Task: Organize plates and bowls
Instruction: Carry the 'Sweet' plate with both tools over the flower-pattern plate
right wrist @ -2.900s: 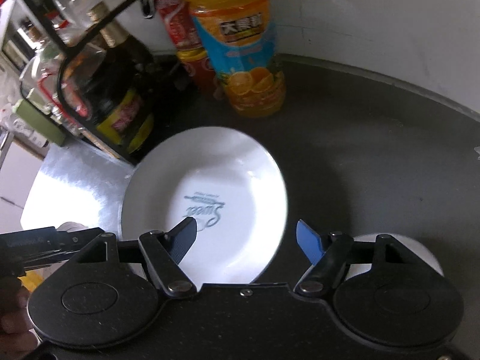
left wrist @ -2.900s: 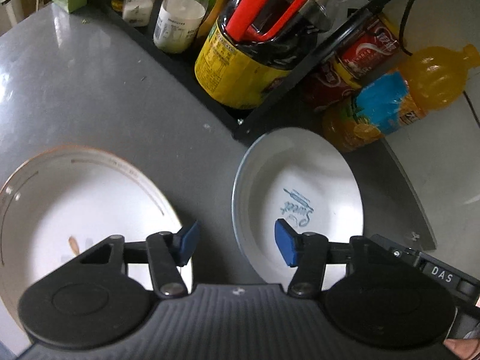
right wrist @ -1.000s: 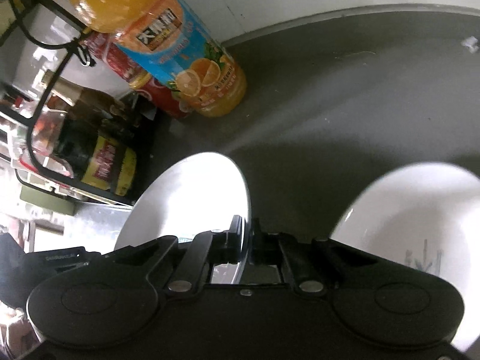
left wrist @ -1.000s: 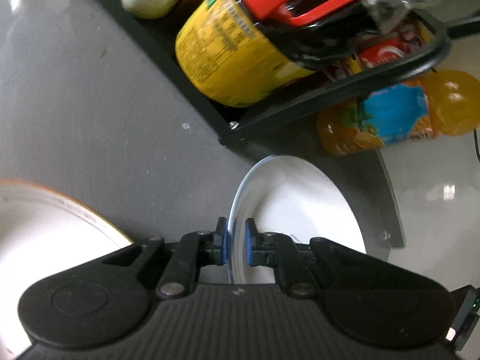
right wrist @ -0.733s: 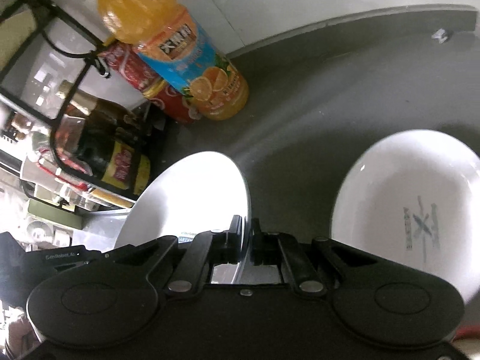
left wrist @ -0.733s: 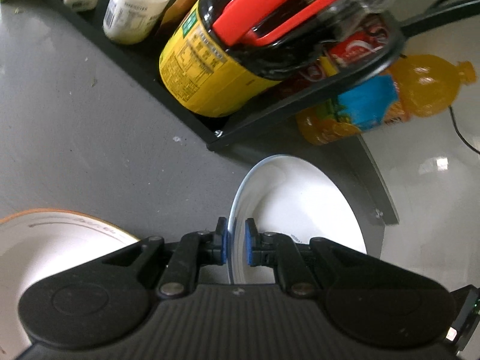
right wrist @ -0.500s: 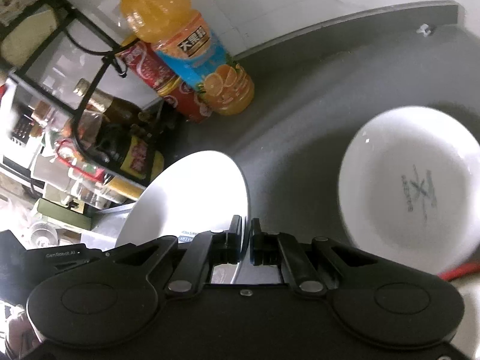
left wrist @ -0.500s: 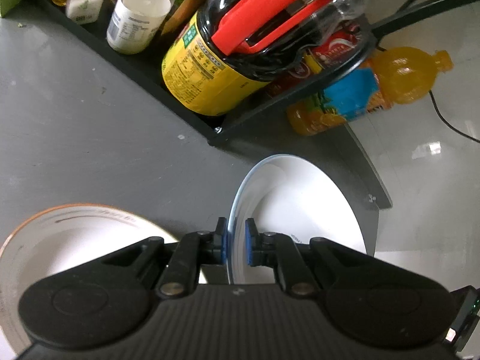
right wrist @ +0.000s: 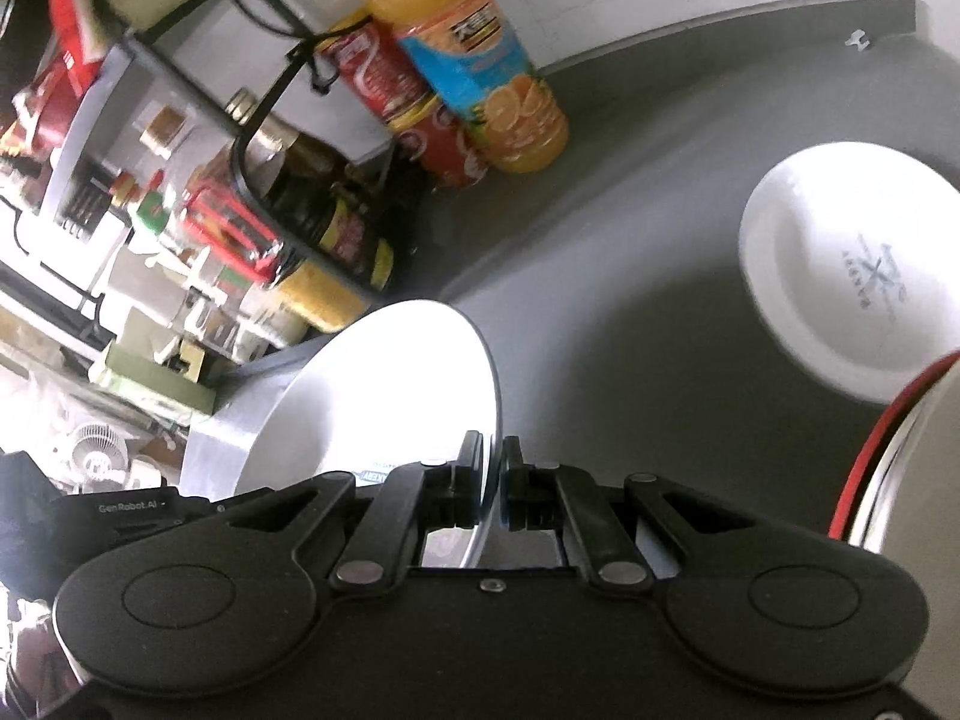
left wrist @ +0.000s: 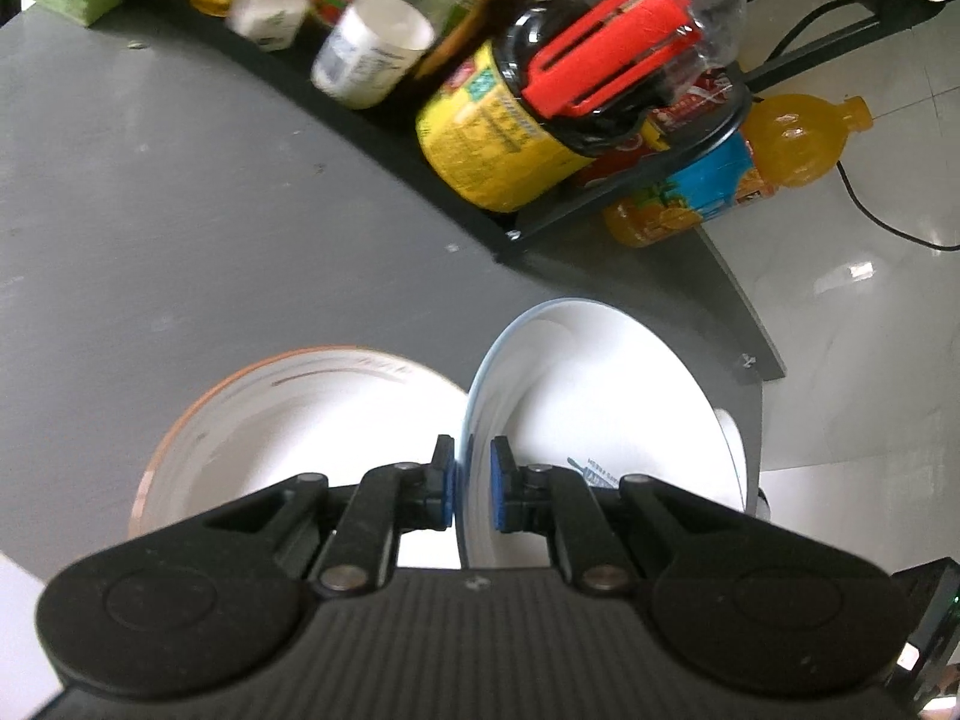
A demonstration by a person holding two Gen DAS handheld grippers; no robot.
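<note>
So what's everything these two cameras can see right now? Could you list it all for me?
White plate: one, white with blue print, held by its rim between both grippers.
Orange-rimmed plate: one, white, on the grey counter, left of the held plate.
White bowl: one, on the counter to the right.
Orange juice bottle: one, blue label, at the counter's back by the wall.
Red cans: at least one, beside the juice bottle.
Black rack: one, crowded with jars and bottles, including a yellow-labelled dark bottle.
Counter: one, grey.
Left gripper: black, blue pads, shut on the plate.
Right gripper: black, shut on the plate.
</note>
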